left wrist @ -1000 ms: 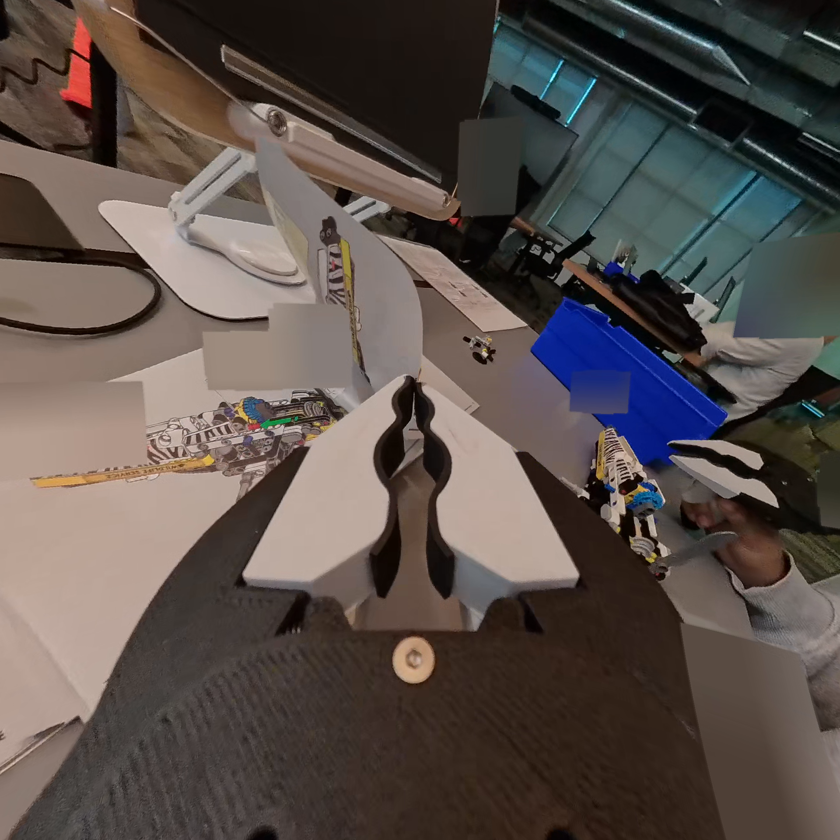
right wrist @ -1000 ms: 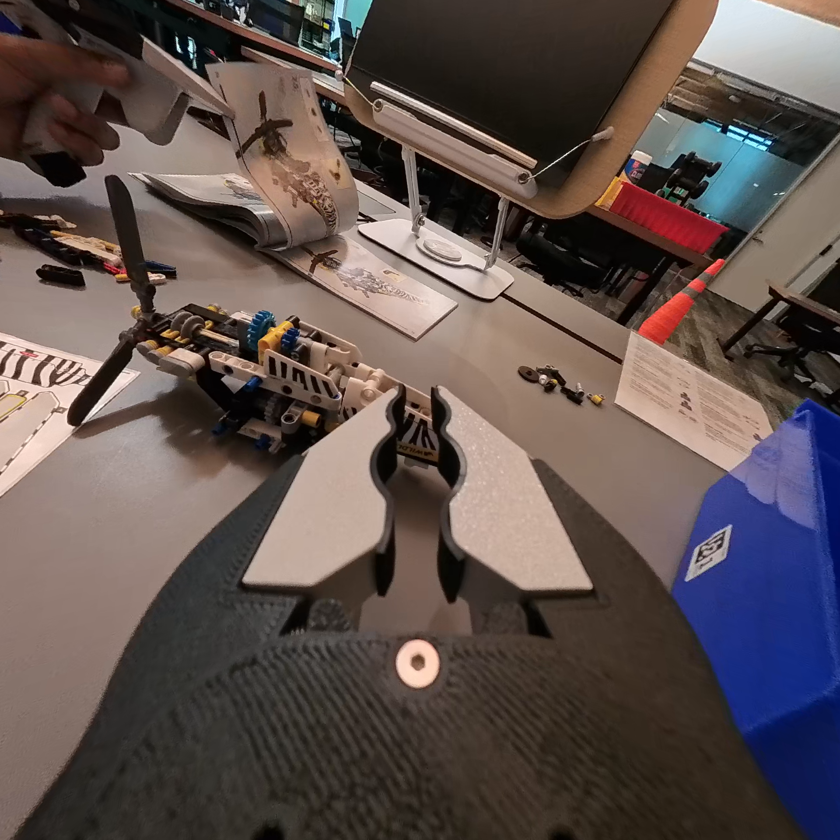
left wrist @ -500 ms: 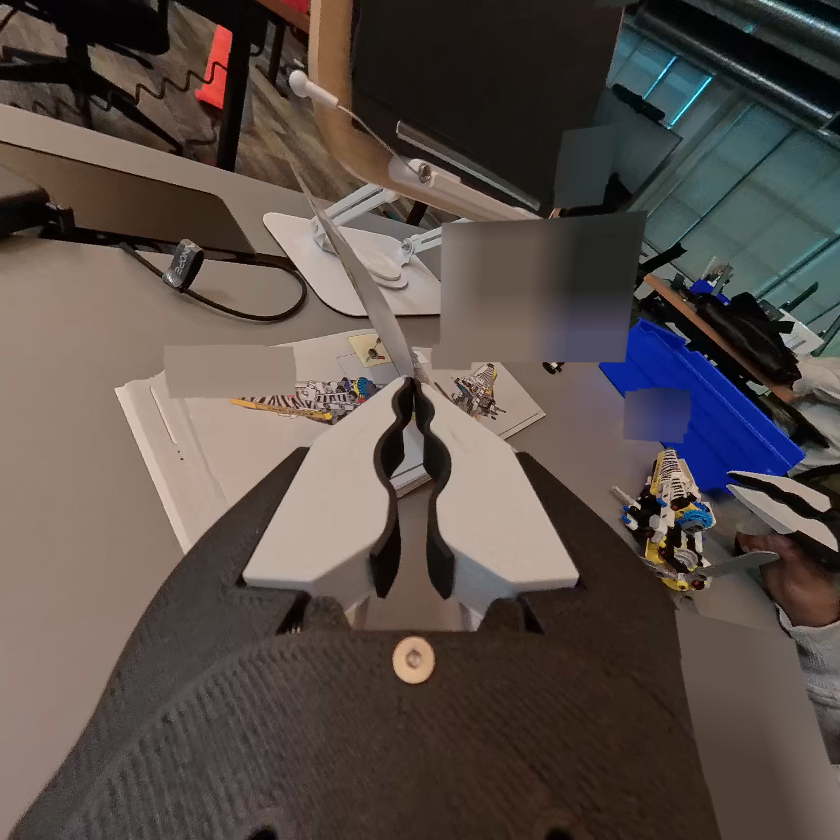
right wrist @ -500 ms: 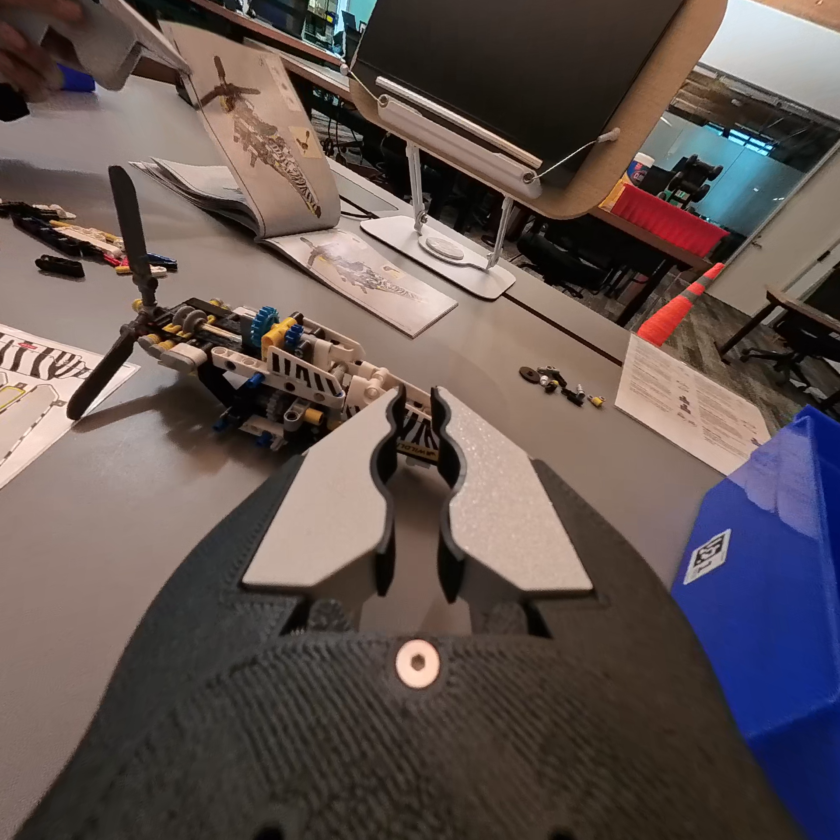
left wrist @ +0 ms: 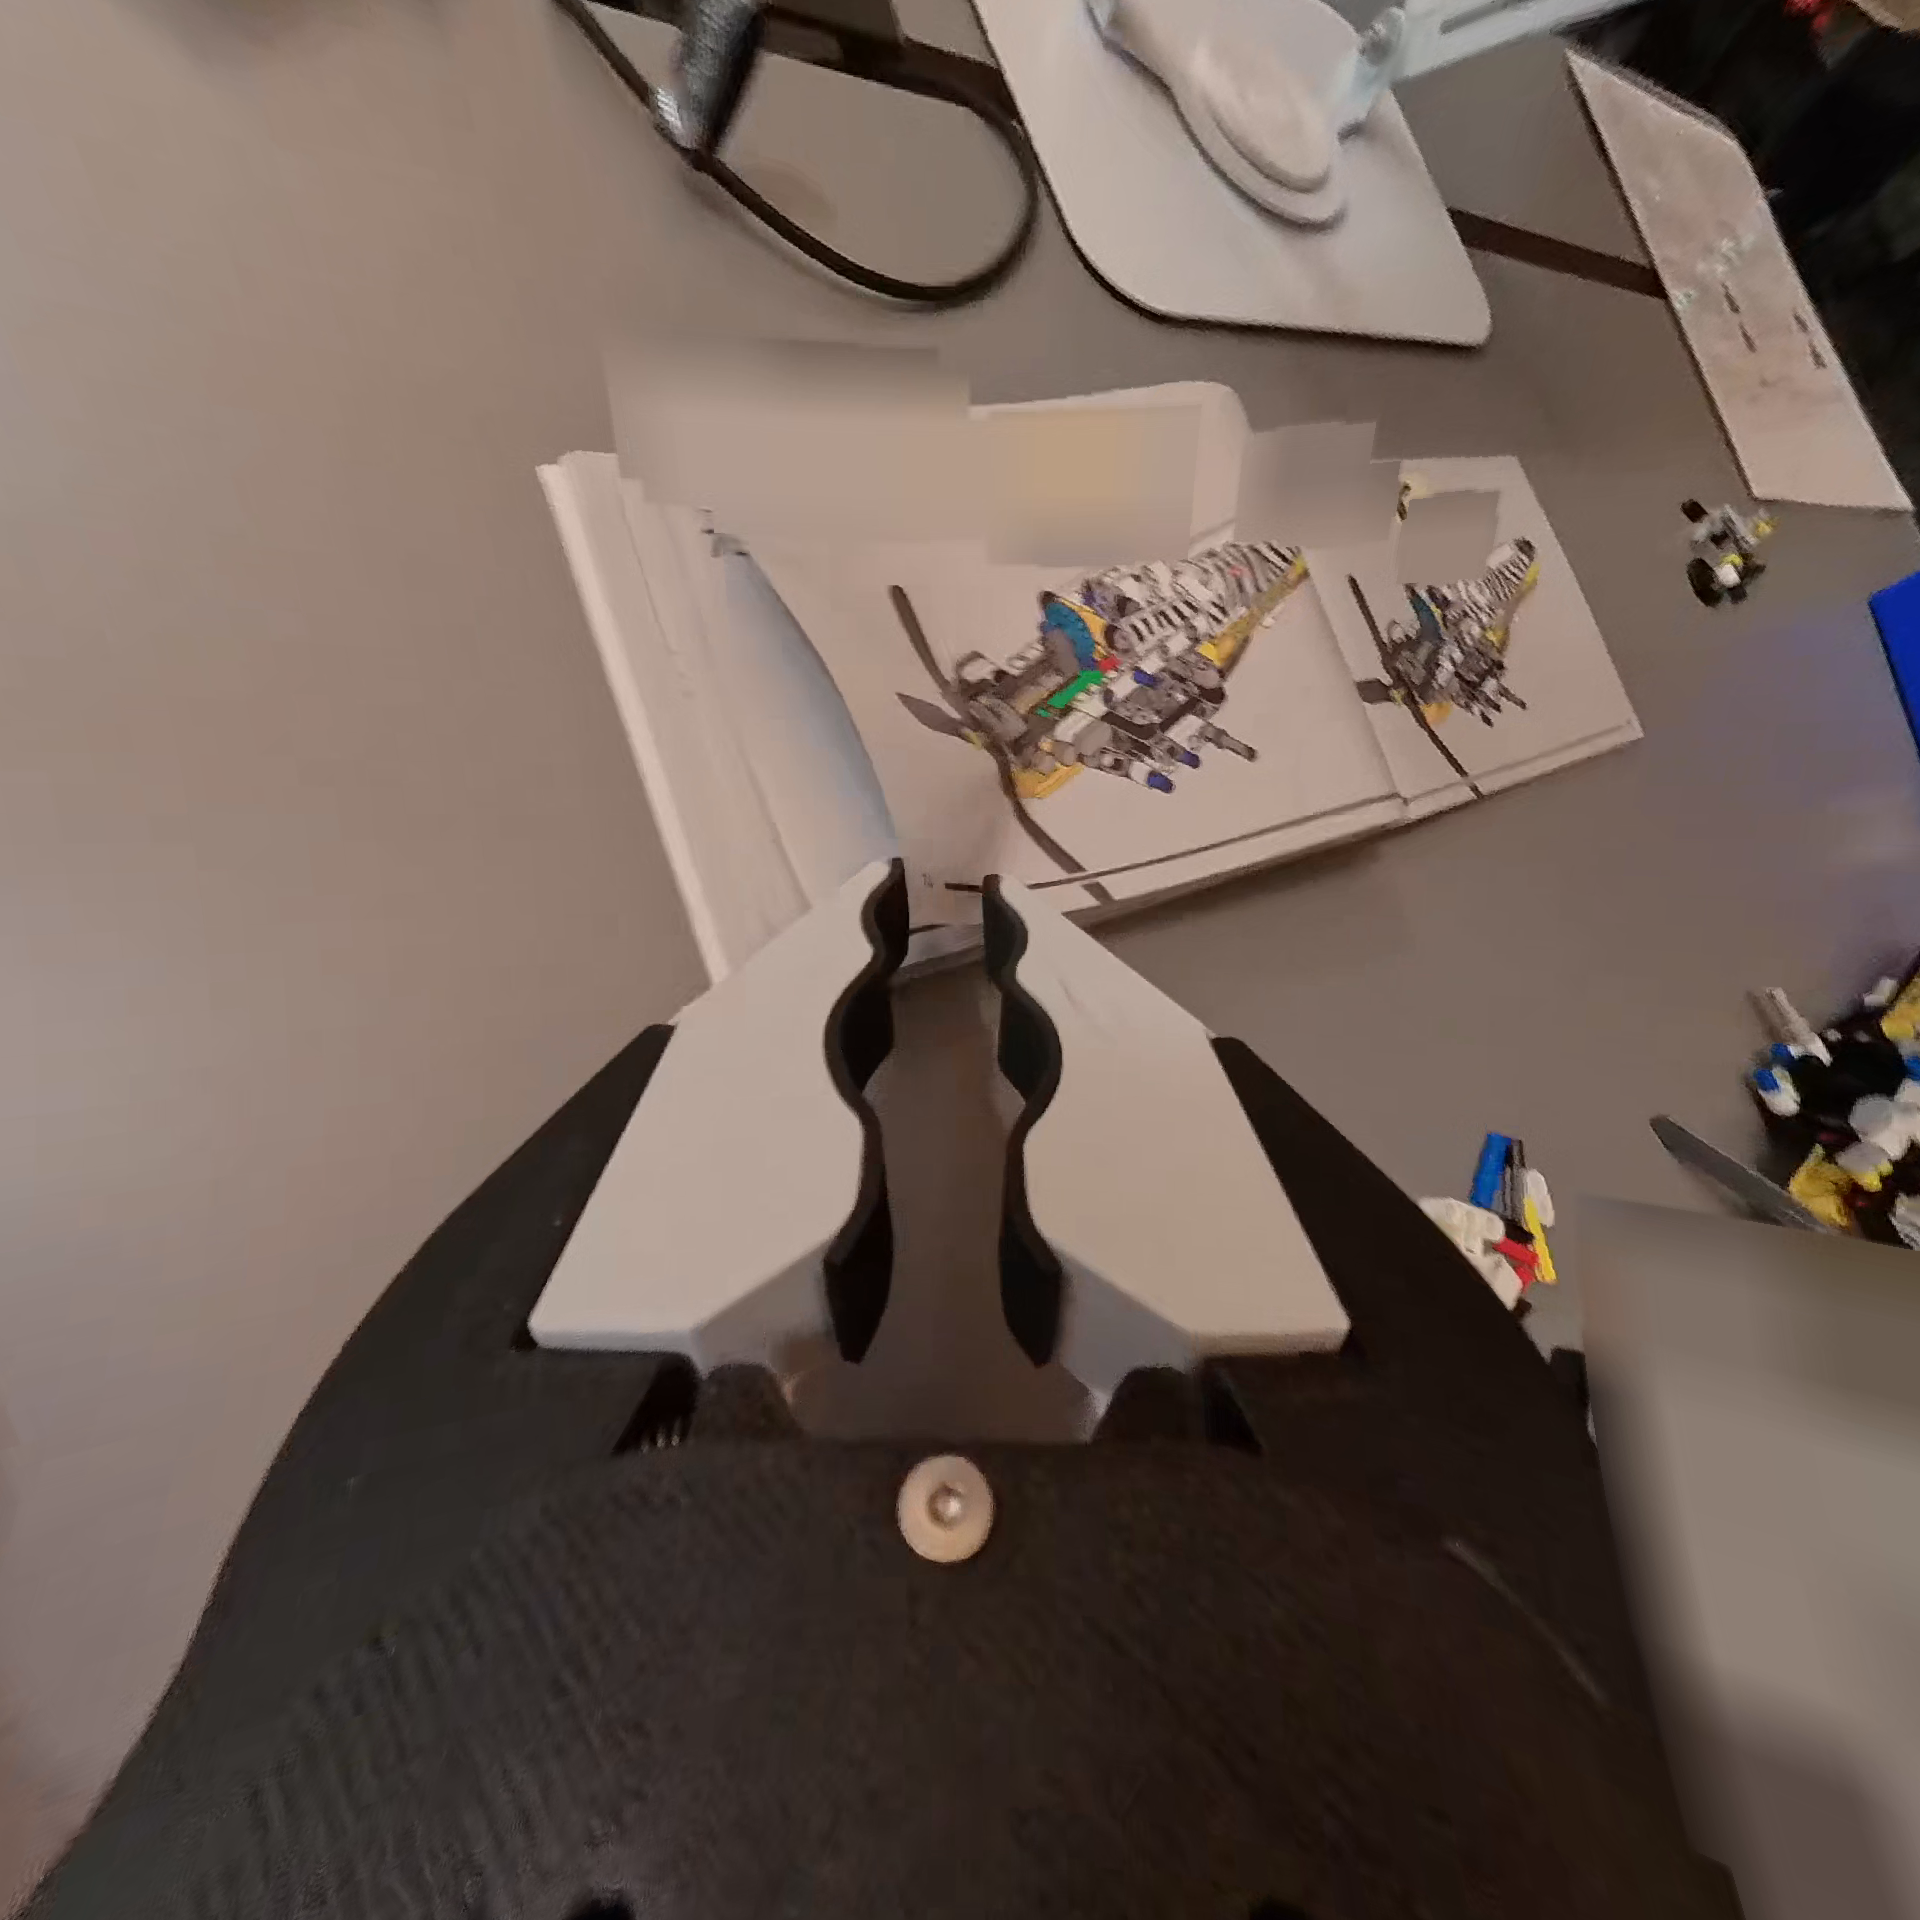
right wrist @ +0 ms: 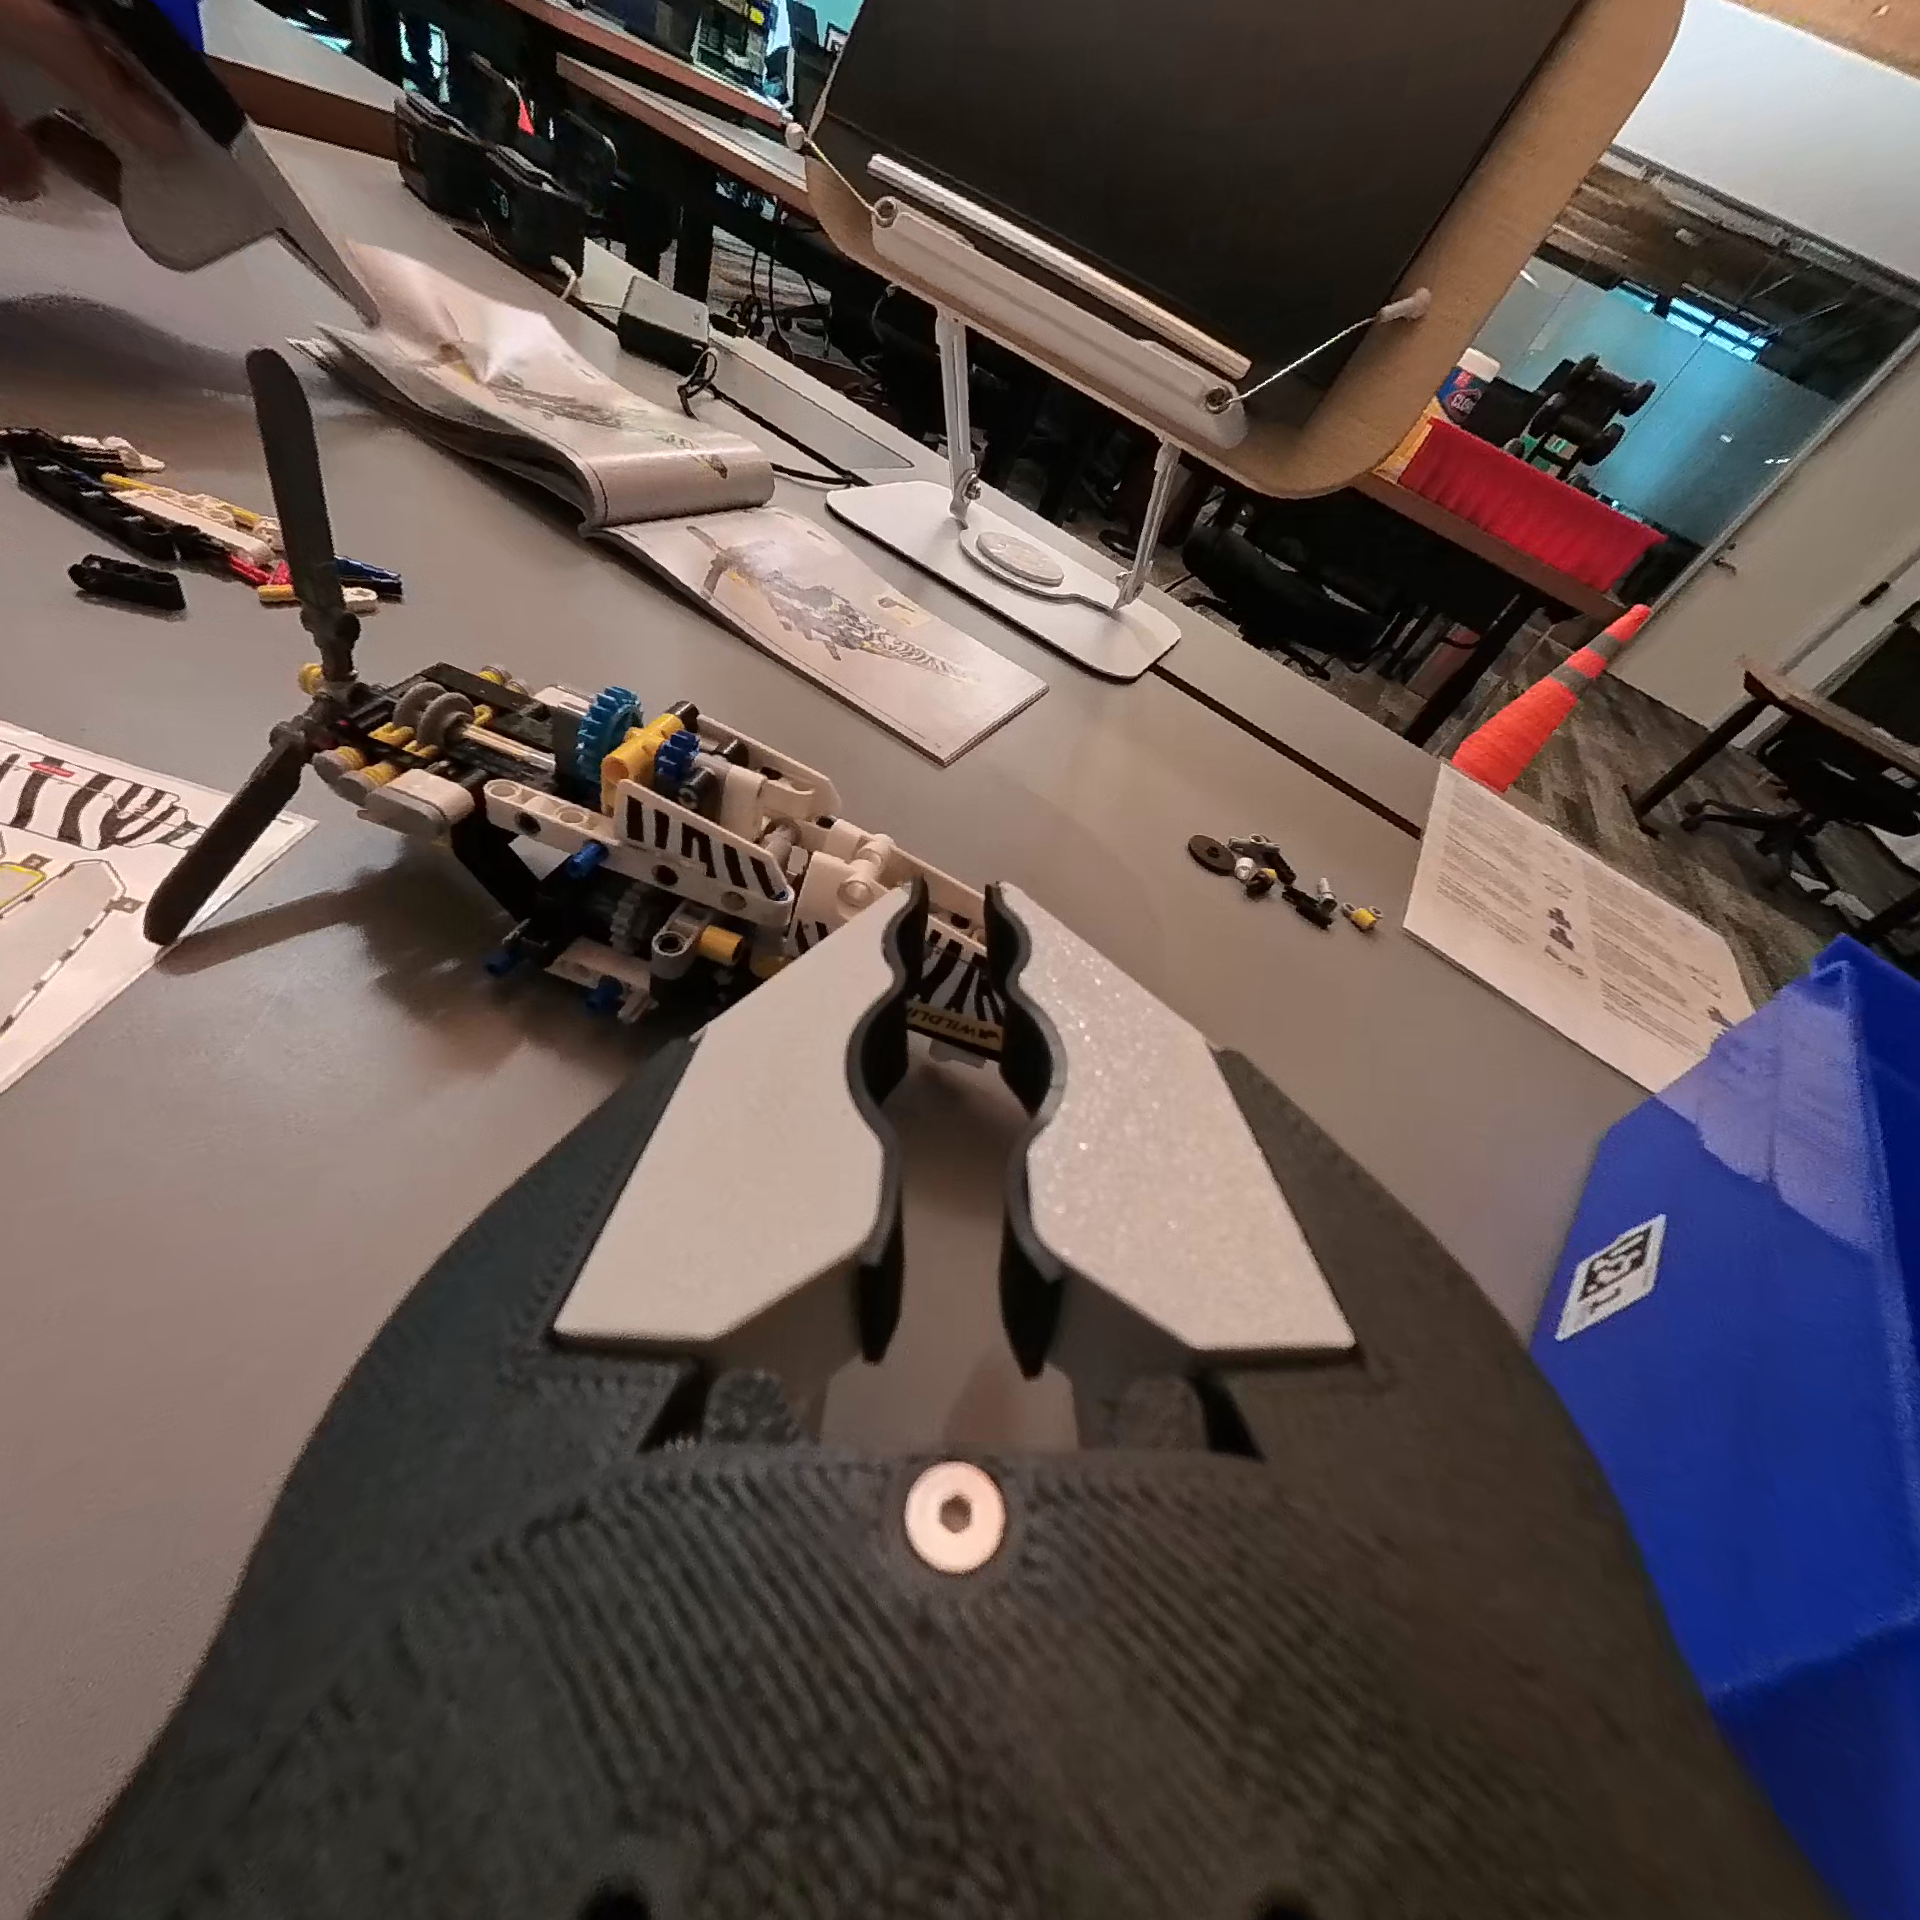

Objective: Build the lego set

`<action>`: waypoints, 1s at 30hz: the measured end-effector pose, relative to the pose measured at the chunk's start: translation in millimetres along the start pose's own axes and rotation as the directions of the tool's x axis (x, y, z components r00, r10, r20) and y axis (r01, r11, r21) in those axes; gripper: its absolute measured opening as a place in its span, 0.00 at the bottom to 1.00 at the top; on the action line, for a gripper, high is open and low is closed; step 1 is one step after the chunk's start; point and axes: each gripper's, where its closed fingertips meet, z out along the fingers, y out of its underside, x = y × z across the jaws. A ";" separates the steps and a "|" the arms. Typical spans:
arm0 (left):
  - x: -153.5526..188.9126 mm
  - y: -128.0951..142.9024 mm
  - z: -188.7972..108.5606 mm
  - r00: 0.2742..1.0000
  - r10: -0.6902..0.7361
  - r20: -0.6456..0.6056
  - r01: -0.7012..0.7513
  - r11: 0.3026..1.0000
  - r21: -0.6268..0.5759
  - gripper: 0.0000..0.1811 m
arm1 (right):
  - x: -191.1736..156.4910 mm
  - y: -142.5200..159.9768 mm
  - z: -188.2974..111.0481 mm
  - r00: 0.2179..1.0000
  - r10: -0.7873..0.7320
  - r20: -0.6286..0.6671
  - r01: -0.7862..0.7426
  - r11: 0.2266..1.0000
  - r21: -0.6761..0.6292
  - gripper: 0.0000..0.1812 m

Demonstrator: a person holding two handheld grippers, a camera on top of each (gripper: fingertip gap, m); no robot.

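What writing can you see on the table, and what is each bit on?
I don't repeat writing; here is what carries it.
Blue bin: white sticker with a code mark.
Lego model: lettered yellow strip on a striped panel.
Printed sheet: lines too small to read.
Instruction booklet: tiny page number, blurred.

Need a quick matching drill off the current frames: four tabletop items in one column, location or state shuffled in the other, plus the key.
Column 1:
1. instruction booklet
2. Lego model
3. blue bin
4. left gripper

Column 2:
A. at the right edge of the right wrist view
B. lying open on the table
C. jaws apart, empty, tips over the booklet's near edge
D. standing on the table beyond the right gripper, black propeller at its far end

Pairs: 1-B, 2-D, 3-A, 4-C
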 end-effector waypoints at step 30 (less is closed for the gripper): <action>13.4 12.7 38.9 0.920 0.314 0.236 -0.301 0.949 -0.091 0.09 | -2.5 -0.8 0.5 0.998 -0.062 -0.018 0.062 0.998 0.004 0.03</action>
